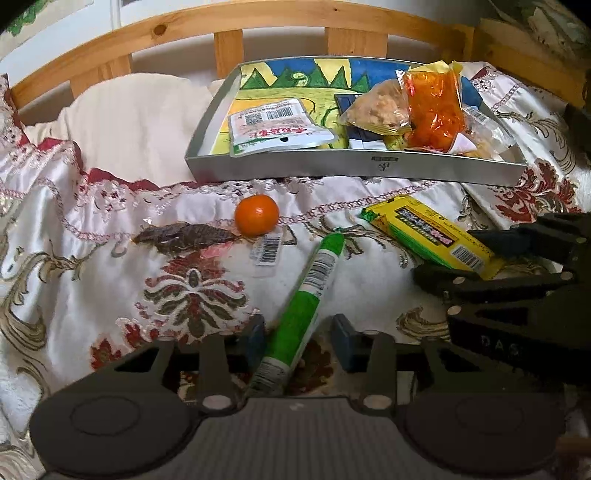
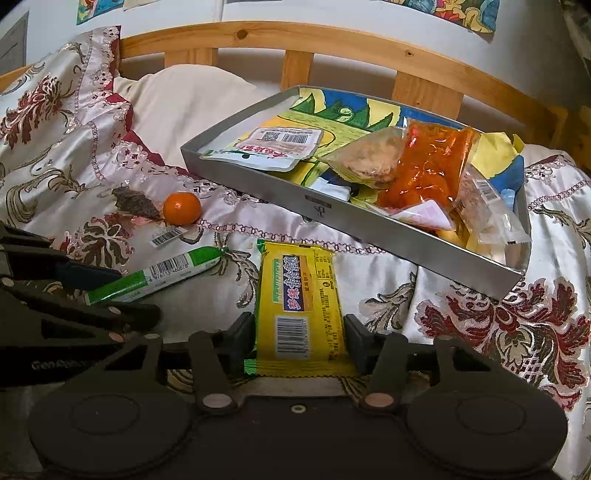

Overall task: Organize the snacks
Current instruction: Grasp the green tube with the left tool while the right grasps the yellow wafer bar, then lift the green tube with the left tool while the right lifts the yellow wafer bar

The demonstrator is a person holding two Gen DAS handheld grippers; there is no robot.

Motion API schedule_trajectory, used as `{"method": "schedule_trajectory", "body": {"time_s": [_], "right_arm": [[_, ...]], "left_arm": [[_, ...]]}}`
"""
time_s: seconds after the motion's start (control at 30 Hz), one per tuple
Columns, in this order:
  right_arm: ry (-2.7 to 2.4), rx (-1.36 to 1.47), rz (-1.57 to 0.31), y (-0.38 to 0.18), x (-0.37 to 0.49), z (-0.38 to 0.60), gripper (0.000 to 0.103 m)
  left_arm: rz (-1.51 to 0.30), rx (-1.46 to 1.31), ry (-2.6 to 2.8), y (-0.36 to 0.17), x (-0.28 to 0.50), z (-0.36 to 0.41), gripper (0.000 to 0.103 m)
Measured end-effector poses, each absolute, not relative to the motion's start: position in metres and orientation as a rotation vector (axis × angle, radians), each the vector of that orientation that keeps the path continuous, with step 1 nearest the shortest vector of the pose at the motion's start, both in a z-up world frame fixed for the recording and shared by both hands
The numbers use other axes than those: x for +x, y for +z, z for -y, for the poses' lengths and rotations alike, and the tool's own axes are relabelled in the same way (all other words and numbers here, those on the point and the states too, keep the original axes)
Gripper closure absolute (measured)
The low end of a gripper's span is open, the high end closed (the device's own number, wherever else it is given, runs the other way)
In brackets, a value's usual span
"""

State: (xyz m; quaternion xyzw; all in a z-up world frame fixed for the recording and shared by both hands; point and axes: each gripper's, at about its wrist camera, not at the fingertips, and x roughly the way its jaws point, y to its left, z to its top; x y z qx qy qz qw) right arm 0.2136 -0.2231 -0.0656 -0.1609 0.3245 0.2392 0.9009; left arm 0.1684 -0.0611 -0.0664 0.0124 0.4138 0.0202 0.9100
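Observation:
A green-and-white sausage stick (image 1: 312, 295) lies on the patterned bedspread between the blue pads of my left gripper (image 1: 297, 338). A thin gap shows on each side of it, so the jaws stand open around it. The same stick (image 2: 166, 271) shows at the left of the right wrist view, with the left gripper (image 2: 122, 291) around its near end. My right gripper (image 2: 299, 332) is shut on a yellow snack pack (image 2: 301, 295), its pads against the pack's two long edges. A silver tray (image 1: 332, 168) behind holds several snack bags.
A tangerine (image 1: 256, 215) and a clear bag with a dark dried snack (image 1: 184, 238) lie on the bedspread left of the stick. The tray (image 2: 332, 218) has a painted bottom. A cream pillow (image 1: 140, 122) and a wooden headboard (image 1: 258, 22) stand behind.

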Motion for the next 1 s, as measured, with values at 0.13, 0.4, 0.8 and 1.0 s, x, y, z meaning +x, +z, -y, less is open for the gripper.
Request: {"method": "schedule_trajectory", "body": {"time_s": [0.13, 0.4, 0.8, 1.0], "right_arm": [[0.496, -0.366, -0.654, -0.068, 0.211, 0.22, 0.049], [0.494, -0.484, -0.594, -0.063, 0.198, 0.215, 0.051], [0.476, -0.718, -0.454, -0.063, 0.169, 0.202, 0.054], [0.476, -0.721, -0.416, -0.058, 0.16, 0.203, 0.054]], "left_arm": [[-0.862, 0.059, 0.03, -0.066, 0.169, 0.06, 0.074], [-0.868, -0.062, 0.027, -0.053, 0.154, 0.047, 0.082], [-0.821, -0.141, 0.011, -0.043, 0.125, 0.037, 0.084], [-0.801, -0.159, 0.019, -0.039, 0.121, 0.039, 0.085]]}}
